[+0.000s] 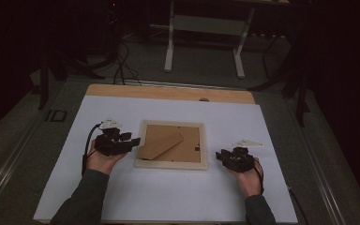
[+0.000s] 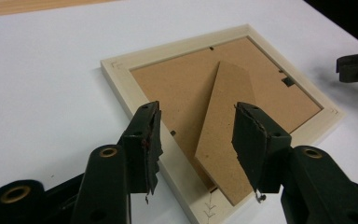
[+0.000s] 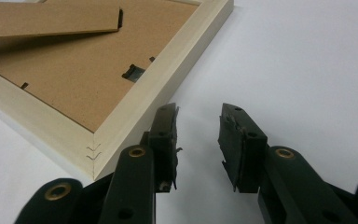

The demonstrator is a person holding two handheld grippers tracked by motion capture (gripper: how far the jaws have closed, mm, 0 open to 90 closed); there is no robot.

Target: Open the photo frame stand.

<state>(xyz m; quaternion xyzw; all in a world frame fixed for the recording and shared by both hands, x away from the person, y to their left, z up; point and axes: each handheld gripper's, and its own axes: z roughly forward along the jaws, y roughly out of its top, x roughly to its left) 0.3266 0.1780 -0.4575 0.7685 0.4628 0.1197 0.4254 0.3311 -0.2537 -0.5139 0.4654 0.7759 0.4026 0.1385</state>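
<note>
Lying face-down mid-sheet: pale square wooden picture frame [image 1: 171, 144], brown fibreboard back up, brown hinged easel stand [image 2: 223, 130] raised off backing. Left gripper [image 2: 196, 140] at frame's left edge, jaws wide apart astride stand, holding nothing. Right gripper [image 3: 198, 140] just beside near corner, jaws parted, empty. Likely faults: stand bent or torn at hinge if pinched askew; frame skidding across white paper sheet [image 1: 168, 197].

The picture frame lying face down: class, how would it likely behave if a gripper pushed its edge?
The picture frame lies flat on the white sheet, so it would probably slide rather than tip. Its pale wooden border looks stiff. The raised stand flap seems thin and may flex.
</note>
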